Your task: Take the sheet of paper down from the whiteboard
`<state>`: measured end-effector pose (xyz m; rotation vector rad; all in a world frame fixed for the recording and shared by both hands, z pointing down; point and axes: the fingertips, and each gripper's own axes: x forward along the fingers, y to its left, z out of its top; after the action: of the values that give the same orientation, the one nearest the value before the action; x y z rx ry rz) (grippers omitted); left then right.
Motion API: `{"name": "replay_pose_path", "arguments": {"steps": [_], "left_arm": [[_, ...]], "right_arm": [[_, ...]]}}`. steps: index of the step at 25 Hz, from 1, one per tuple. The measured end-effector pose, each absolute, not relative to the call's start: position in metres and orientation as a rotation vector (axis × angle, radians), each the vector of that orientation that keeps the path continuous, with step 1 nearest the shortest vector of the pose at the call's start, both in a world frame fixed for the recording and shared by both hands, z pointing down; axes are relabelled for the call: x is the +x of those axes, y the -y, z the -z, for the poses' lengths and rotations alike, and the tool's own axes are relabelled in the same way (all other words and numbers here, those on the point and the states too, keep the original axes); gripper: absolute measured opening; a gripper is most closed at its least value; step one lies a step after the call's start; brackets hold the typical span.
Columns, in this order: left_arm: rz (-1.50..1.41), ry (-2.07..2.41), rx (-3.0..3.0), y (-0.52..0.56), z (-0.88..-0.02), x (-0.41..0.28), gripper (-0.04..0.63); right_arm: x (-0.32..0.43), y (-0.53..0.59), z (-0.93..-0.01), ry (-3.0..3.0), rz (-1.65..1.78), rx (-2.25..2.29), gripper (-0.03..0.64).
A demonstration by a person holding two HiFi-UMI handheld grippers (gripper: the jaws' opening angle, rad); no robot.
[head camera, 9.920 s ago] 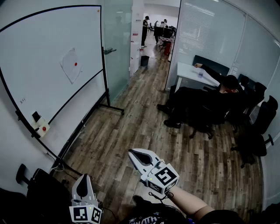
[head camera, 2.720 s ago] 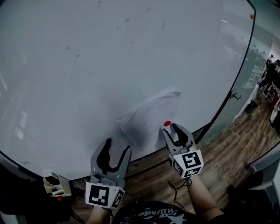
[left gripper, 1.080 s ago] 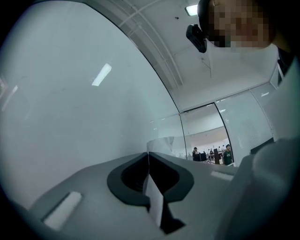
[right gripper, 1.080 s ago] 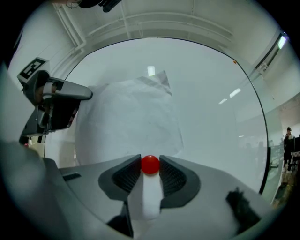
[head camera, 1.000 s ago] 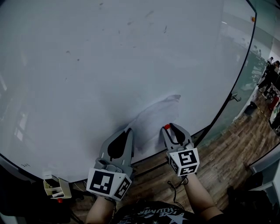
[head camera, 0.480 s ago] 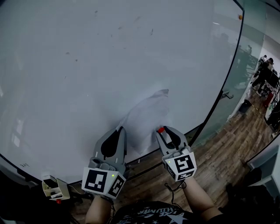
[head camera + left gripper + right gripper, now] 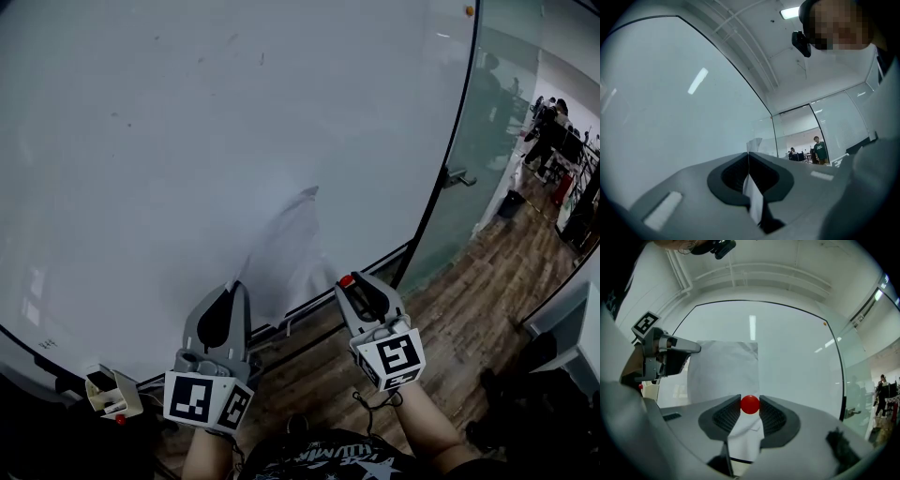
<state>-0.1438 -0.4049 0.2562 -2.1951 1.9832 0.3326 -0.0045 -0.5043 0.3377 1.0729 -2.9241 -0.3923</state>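
Paper (image 7: 286, 253) edge disappears inside the left hand-held gripper (image 7: 235, 285).

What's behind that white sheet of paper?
Only the whiteboard shows behind the sheet of paper. The stretch of board it covers is hidden, so any marks there cannot be seen. The red magnet sits between the jaws of the right gripper.

Jaws of right gripper (image 7: 750, 407) pinch red magnet (image 7: 750, 404) at their tips; paper (image 7: 724, 373) behind, before whiteboard (image 7: 797, 352); left gripper (image 7: 696, 348) touches paper's upper left edge.
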Motion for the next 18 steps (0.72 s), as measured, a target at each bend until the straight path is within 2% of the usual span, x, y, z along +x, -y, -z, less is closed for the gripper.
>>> {"name": "replay_pose_path", "arguments": {"steps": [9,18], "left_arm": [[-0.317,-1.983,-2.223,0.341,-0.268,-0.102,0.009],[-0.21,-2.058,-2.229,0.293,-0.285,-0.075,0.009]], "right_arm": [[0.048,0.453,-0.362,2.929,0.282,1.041,0.132],[0.062,0.413,-0.386,2.979,0.161,0.944,0.132]]}}
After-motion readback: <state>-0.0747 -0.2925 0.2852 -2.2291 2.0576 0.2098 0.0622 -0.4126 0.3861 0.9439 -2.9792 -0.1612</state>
